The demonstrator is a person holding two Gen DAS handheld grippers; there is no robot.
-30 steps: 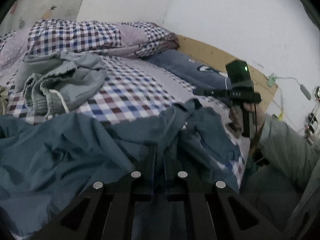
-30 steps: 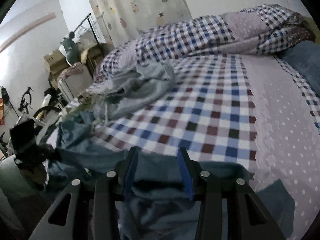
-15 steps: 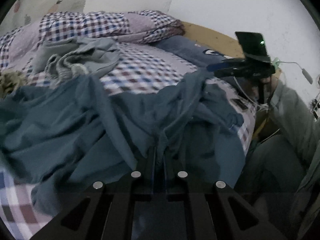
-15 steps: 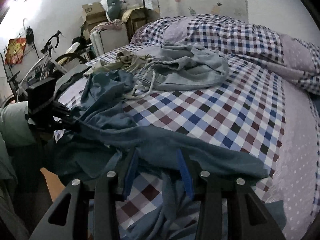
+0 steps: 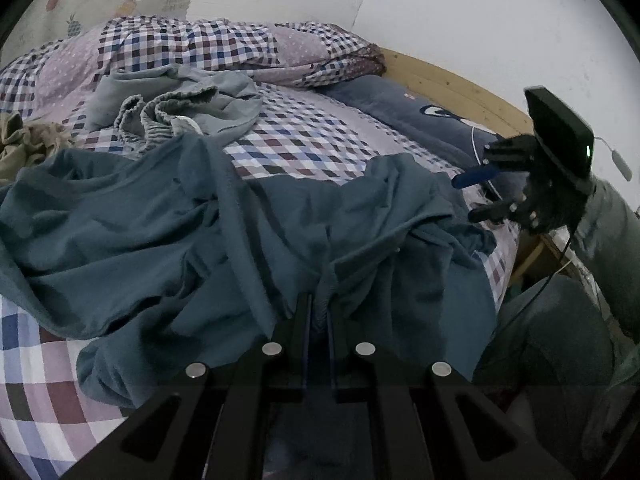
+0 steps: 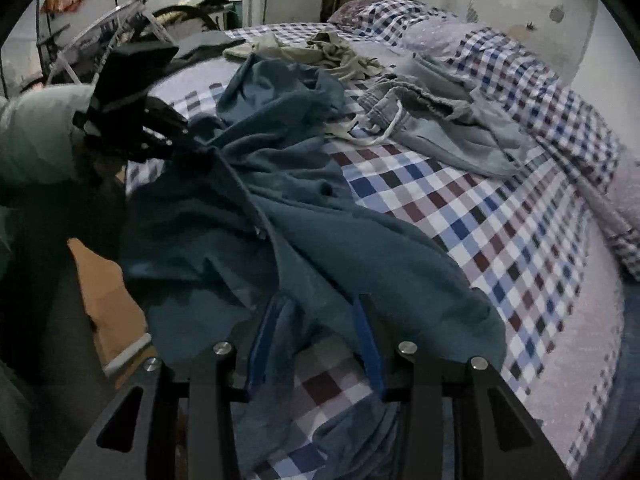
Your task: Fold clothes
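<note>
Two claws work on one blue garment that lies crumpled on the checked bed. The left claw is pinched tight on a fold of the blue cloth, right at its tips. The right claw stands half wide with nothing gripped; blue cloth lies loose under and between its fingers. A moment ago the cloth was bunched closer together. Now it is pulled out wider, and the right claw has swung round to face it. Grey shorts wait farther off, beyond the blue cloth. Spreading looks nearly done; folding has not begun.
</note>
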